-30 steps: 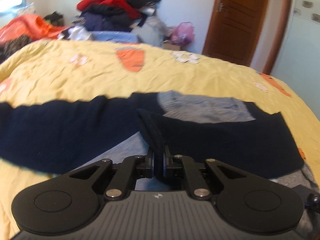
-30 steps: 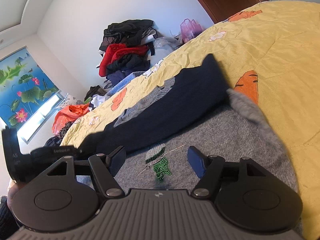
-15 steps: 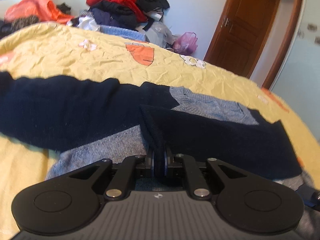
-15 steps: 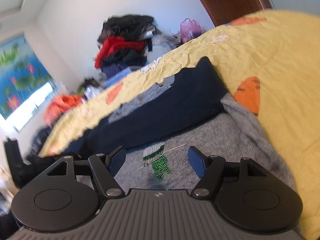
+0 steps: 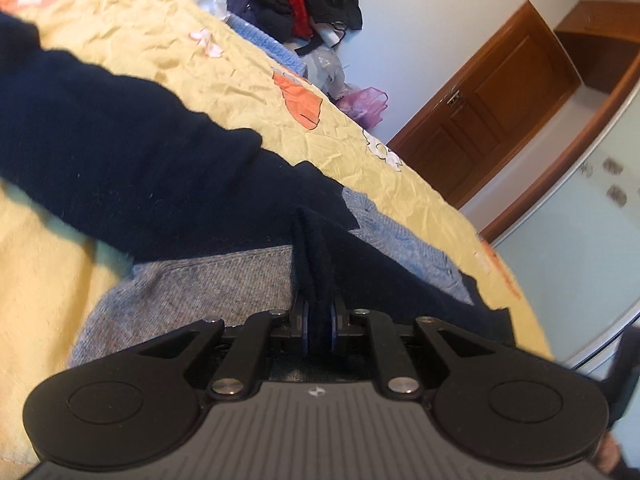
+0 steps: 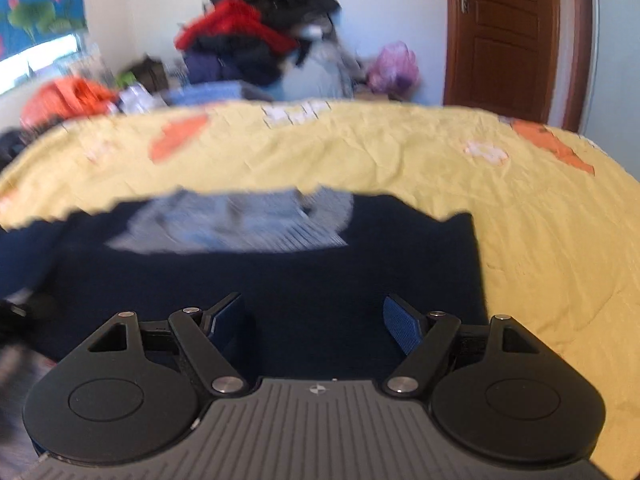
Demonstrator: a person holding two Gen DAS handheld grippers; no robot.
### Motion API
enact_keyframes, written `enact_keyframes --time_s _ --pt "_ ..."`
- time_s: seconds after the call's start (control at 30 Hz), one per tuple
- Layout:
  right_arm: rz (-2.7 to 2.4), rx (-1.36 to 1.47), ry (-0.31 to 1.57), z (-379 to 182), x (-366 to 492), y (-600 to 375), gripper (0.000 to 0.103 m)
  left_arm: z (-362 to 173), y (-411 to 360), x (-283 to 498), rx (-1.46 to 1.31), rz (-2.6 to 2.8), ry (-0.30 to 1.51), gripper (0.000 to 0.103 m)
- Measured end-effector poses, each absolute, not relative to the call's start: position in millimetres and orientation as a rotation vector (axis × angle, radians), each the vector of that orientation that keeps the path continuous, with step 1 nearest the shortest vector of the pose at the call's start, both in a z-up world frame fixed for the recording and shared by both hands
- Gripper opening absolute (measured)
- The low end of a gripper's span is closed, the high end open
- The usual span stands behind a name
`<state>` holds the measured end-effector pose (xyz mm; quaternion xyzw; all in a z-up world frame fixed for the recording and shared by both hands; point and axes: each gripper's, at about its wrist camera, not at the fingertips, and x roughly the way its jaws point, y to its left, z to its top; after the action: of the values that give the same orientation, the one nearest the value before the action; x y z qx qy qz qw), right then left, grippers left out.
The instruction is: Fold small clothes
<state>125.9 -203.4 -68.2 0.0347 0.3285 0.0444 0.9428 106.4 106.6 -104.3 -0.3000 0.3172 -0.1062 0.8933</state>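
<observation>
Left gripper [image 5: 319,330] is pinching the sweater's navy sleeve [image 5: 312,264] mid-fold; ahead, right gripper [image 6: 316,322] is opening, empty; folding remains unfinished.

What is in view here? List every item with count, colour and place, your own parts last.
sweater: one, grey body with navy sleeves, spread on the bedspread.
bedspread: one, yellow with orange and white patches, under the sweater.
clothes pile: one heap, red, black and navy, beyond the bed by the wall.
plastic bag: one, pink-purple, beside the pile.
door: one, brown wood, at the far wall.
wall picture: one, blue with lotus, upper left.
left gripper: one, black, shut on a navy fold of the sweater.
right gripper: one, black with blue pads, jaws opening, nothing gripped.
</observation>
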Motion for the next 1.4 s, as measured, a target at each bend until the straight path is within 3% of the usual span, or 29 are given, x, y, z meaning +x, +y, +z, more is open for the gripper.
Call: enact_keyframes --time_s 0.3,0.47,0.53,0.57,0.6,0.67,0.7,0.93,1.17,1.27,1.33,1.4 --pt "0.076 0.014 0.624 -82.1 120.7 -198.4 0.089 -103.9 107.0 107.5 -0.621 -0.224 0.66 0.011" --pt "0.066 0.005 0.625 -80.7 120.6 -196.8 0.091 -75.5 103.2 97.5 -0.43 -0.146 0.658 0.017" --pt "0.064 0.006 0.625 -80.8 120.0 -196.9 0.091 -59.5 121.6 85.2 -0.426 -0.102 0.598 0.028" --pt "0.064 0.006 0.624 -80.9 119.8 -196.8 0.092 -52.1 136.4 79.7 -0.446 -0.078 0.567 0.041" --pt "0.065 0.007 0.624 -81.1 119.8 -196.9 0.092 -45.2 153.6 74.4 -0.471 -0.044 0.532 0.06" --pt "0.067 0.009 0.626 -81.0 120.2 -196.7 0.094 -34.4 191.2 64.6 -0.512 0.073 0.455 0.084" --pt "0.069 0.01 0.626 -81.1 120.2 -196.6 0.095 -30.9 211.0 60.3 -0.529 0.145 0.416 0.085" --pt "0.072 0.009 0.63 -81.5 119.4 -195.4 0.1 -32.5 336.1 61.7 -0.689 0.431 0.401 0.085" --pt "0.068 0.009 0.631 -81.7 119.2 -195.9 0.101 -60.1 385.0 82.1 -0.805 0.458 0.485 0.084" --pt "0.068 0.01 0.63 -81.8 119.2 -196.1 0.101 -74.3 398.2 88.3 -0.903 0.451 0.49 0.069" --pt "0.068 0.012 0.631 -81.9 119.8 -197.0 0.101 -76.9 401.6 90.2 -0.911 0.463 0.464 0.065" --pt "0.068 0.014 0.631 -82.0 120.0 -197.4 0.101 -76.6 402.9 97.0 -0.892 0.472 0.469 0.051"
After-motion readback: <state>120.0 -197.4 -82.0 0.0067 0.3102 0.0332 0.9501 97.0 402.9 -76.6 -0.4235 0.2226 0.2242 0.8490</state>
